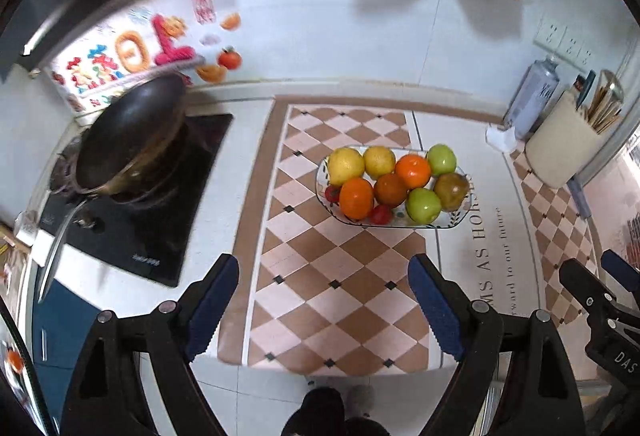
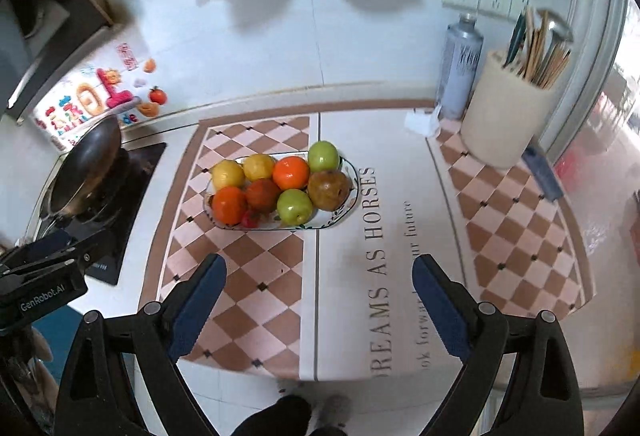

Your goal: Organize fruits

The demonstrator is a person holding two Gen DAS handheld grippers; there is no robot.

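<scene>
An oval patterned plate sits on the checkered mat, filled with fruit: two lemons, oranges, two green apples, a brownish pear and small red fruits. My left gripper hovers open well above and in front of the plate, nothing between its fingers. My right gripper is also open and empty, high above the mat; its tip shows at the right edge of the left wrist view.
A dark wok rests on the black hob at left. At back right stand a cream utensil holder and a silver can. The person's feet show below the counter edge.
</scene>
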